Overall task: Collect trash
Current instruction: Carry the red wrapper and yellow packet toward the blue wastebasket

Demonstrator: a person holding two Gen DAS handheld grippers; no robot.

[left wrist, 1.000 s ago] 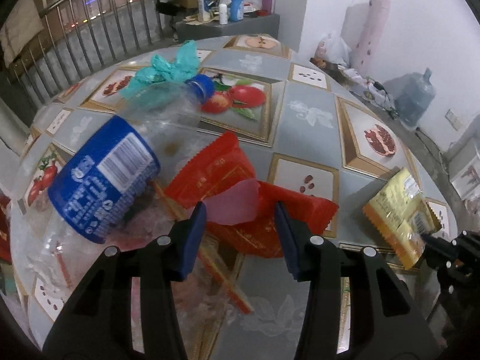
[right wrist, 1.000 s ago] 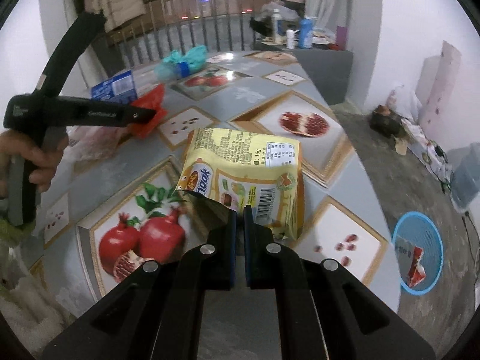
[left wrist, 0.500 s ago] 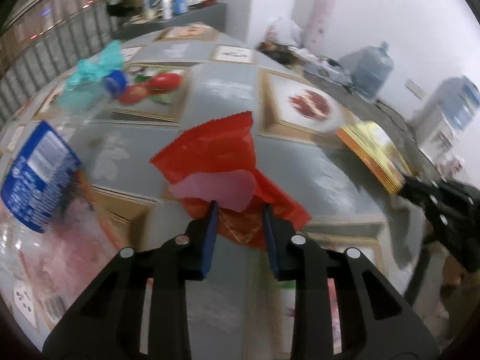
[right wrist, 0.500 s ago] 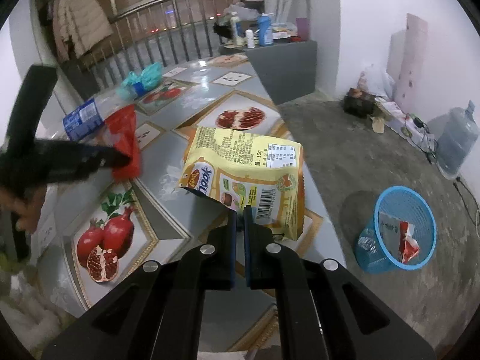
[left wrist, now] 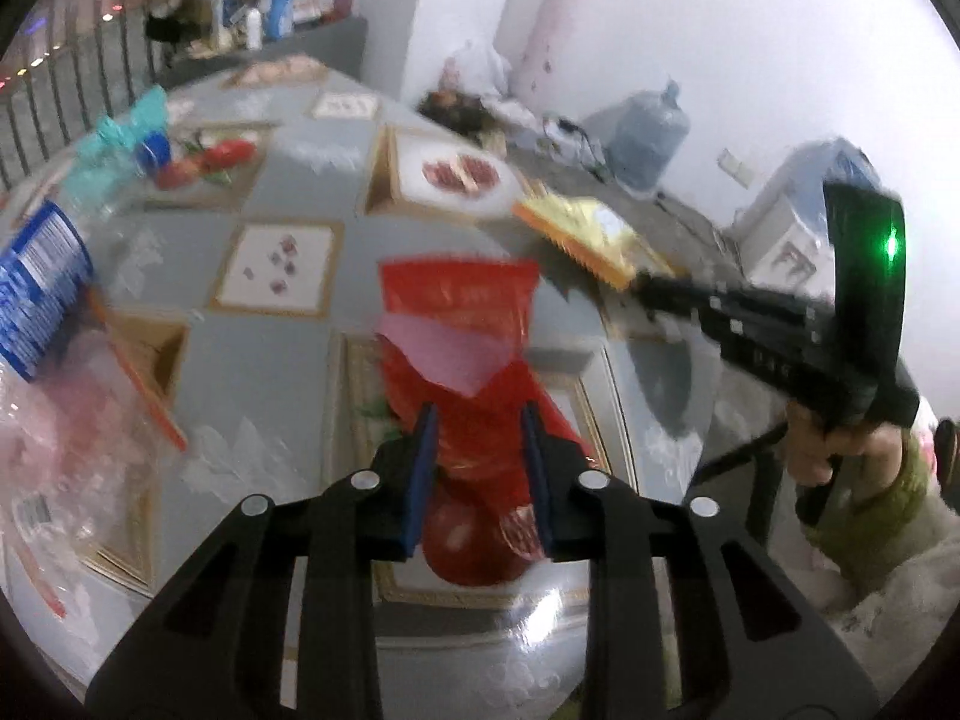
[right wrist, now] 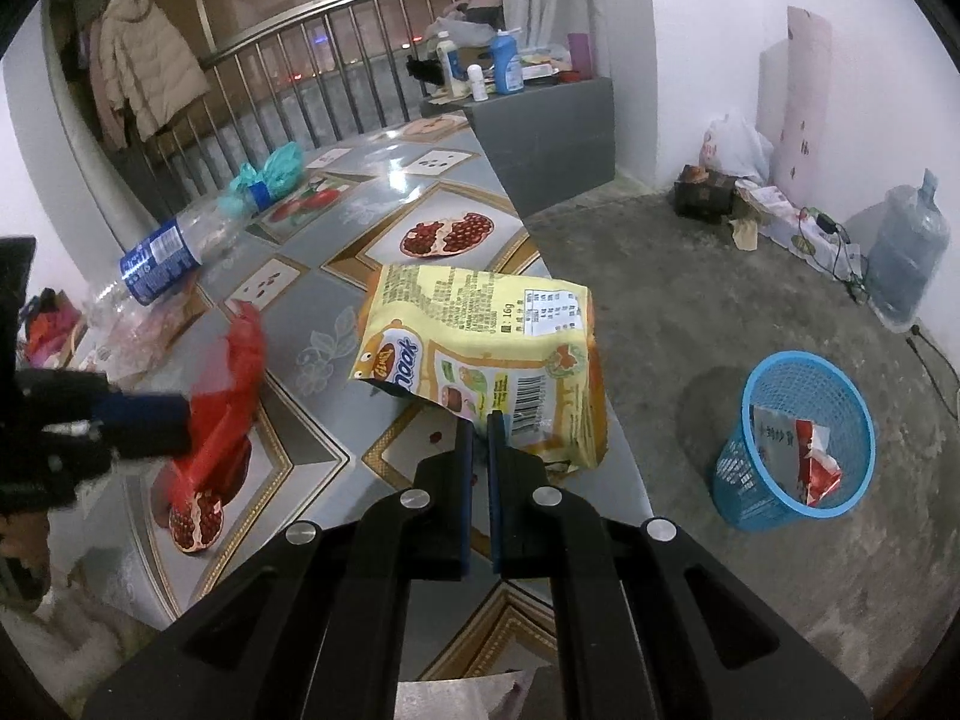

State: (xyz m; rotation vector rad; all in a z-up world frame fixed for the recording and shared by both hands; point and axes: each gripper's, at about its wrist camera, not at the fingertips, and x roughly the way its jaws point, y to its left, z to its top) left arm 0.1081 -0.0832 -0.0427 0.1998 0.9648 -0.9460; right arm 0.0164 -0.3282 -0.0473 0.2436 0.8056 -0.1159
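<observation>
**Two wrappers held clear of the table, basket on the floor beyond**

Left gripper (left wrist: 477, 420): jaws drawn in on a red wrapper (left wrist: 462, 324), pinched at its lower part between the blue pads (left wrist: 420, 468); upper part standing up past the fingertips, a pale pink flap folded across its front. Left-wrist view smeared, so contact on both pads apparent rather than certain. Same wrapper (right wrist: 231, 384) visible from the right wrist, hanging off the left gripper (right wrist: 180, 423) above the table (right wrist: 336, 324).

Right gripper (right wrist: 480, 420): jaws pressed almost together, nipping the lower edge of a yellow snack bag (right wrist: 480, 348) near its barcode; bag fanning upward and to the right, over the table's edge. Seen from the left wrist, the bag (left wrist: 582, 234) at the tip of the right gripper (left wrist: 645, 288), a hand (left wrist: 840, 450) on the handle.

Surroundings: blue mesh waste basket (right wrist: 795, 432) on the concrete floor, well apart from the table, a torn wrapper (right wrist: 798, 450) inside. On the table, far side: clear plastic bottle (right wrist: 174, 240) lying down, teal bag (right wrist: 270, 171) by its cap, crumpled clear film (right wrist: 129, 330) beside it. Large water jug (right wrist: 909, 246) by the wall.
</observation>
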